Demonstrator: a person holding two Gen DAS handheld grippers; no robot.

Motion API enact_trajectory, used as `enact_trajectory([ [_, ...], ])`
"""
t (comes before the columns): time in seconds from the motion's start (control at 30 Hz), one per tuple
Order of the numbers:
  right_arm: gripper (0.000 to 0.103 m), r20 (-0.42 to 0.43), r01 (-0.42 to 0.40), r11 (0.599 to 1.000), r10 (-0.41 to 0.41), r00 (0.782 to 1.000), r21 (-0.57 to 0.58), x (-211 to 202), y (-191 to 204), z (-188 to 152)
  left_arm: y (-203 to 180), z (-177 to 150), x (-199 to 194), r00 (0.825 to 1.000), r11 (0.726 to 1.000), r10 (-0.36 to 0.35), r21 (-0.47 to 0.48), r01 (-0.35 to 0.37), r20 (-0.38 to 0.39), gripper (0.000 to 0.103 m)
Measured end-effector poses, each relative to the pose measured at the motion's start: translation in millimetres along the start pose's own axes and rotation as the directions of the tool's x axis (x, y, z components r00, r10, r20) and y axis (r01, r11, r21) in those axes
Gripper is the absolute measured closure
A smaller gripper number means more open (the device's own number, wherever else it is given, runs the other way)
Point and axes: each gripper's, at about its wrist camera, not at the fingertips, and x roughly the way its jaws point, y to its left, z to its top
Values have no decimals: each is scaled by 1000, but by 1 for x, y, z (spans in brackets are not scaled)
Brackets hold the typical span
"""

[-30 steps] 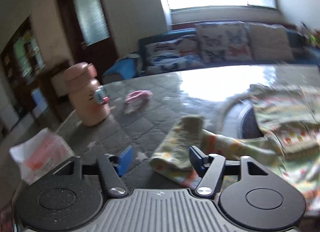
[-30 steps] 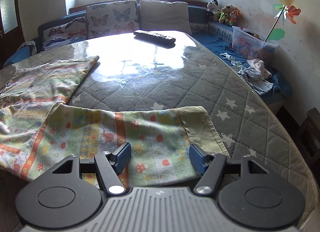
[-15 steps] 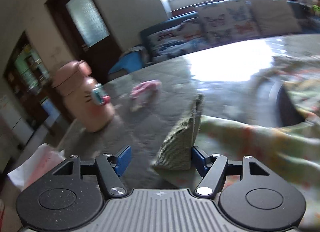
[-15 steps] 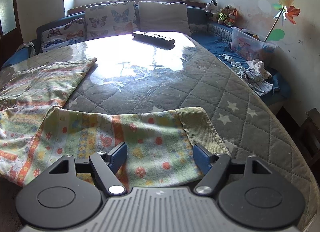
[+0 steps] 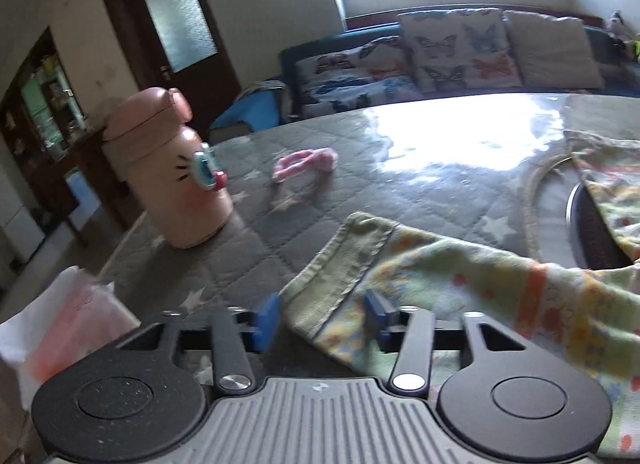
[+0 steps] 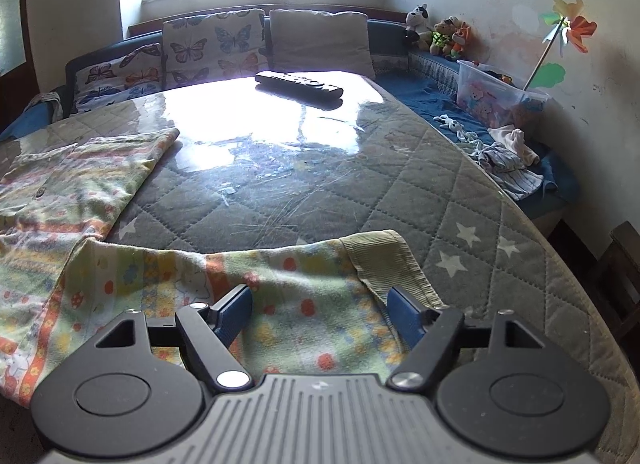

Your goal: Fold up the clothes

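Sunlight from the window glares off a quilted grey surface (image 6: 400, 183) with a star pattern, on which a child's patterned garment (image 6: 60, 191) is spread almost flat, with both sleeves laid out toward the near edge. No fold can be made out in either view, so the task is judged to be at its very start. The left hand-held gripper (image 5: 324, 318) is seen with its jaws closing around the ribbed green cuff (image 5: 340, 264) of one sleeve; the cloth lies between the blue pads, but a firm pinch cannot yet be confirmed, since a gap shows on the left side. The right hand-held gripper (image 6: 320, 310) is held with its jaws wide apart above the other sleeve (image 6: 280, 284), just short of its cuff (image 6: 384, 260), and nothing is clamped. What is left is judged to be nearly everything: both sleeves have to be brought across the body, then the body doubled over. A pink bottle (image 5: 176, 171) and a small pink item (image 5: 304, 161) stand clear of the garment on the left, and a remote control (image 6: 300, 83) lies at the far side.
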Motion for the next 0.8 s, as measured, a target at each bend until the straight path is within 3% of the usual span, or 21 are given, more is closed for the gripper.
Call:
enact_trajectory([
  [0.03, 27, 0, -1, 1000, 1, 1000, 5, 1, -1, 0, -2, 0, 0, 1000, 1000, -18, 2, 18, -2, 85],
  [0.13, 26, 2, -1, 1000, 1, 1000, 9, 3, -3, 1, -9, -3, -3, 999, 999, -32, 28, 32, -1, 101],
  [0.2, 26, 4, -1, 1000, 1, 1000, 7, 4, -4, 1, -16, -7, -8, 1000, 998, -3, 63, 2, 6, 103],
  [0.5, 25, 16, -2, 1000, 2, 1000, -14, 10, -7, 7, 10, -41, -40, 998, 998, 59, -1, -59, -29, 103],
  [0.6, 30, 23, -12, 999, 13, 1000, -39, 3, -2, 10, 17, -44, -52, 998, 998, 54, -33, -55, -31, 97],
  [0.67, 30, 27, -16, 998, 18, 999, -58, -4, 3, 10, 21, -42, -59, 999, 997, 47, -54, -47, -17, 86],
  [0.73, 31, 23, -13, 998, 15, 1000, -57, -12, 5, 8, 21, -38, -61, 999, 997, 47, -63, -46, 5, 49],
  [0.8, 32, 16, -13, 999, 13, 1000, -34, -17, 1, 2, 17, -32, -61, 998, 997, 49, -60, -47, 29, 45],
])
